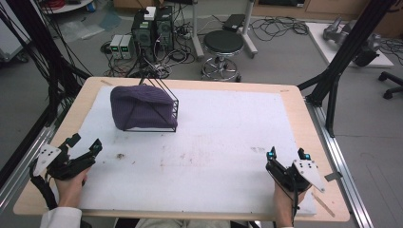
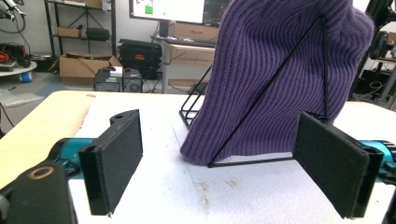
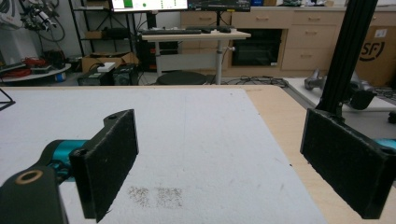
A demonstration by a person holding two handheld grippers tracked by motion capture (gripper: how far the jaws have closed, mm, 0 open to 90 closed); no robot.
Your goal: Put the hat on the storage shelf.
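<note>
High view: I am looking down on a pale wooden desk covered by a white foam mat. A purple ribbed knit beanie sits draped over a black wire triangular stand on the far left part of the mat. The hat hangs down over the frame on the left and rear, and the frame's right end stands bare.

My left claw rests at the near left edge of the desk, its jaws spread wide and holding nothing. My right claw rests at the near right edge, also spread wide and empty. Both are well apart from the hat.

In the left gripper view, the beanie and its wire stand fill the space ahead, between the two black padded jaws of the left claw, with bare mat in between. In the right gripper view, the right claw faces bare mat and the desk's right edge.

I judge this as the starting step: nothing is gripped and the hat is untouched on its stand. The next move, as I read it, calls for bringing the left claw forward to the hat's lower hem and pinching the knit alone, not the wire. The right claw may need to come across and steady the stand, since the light frame could tip or drag along.
</note>
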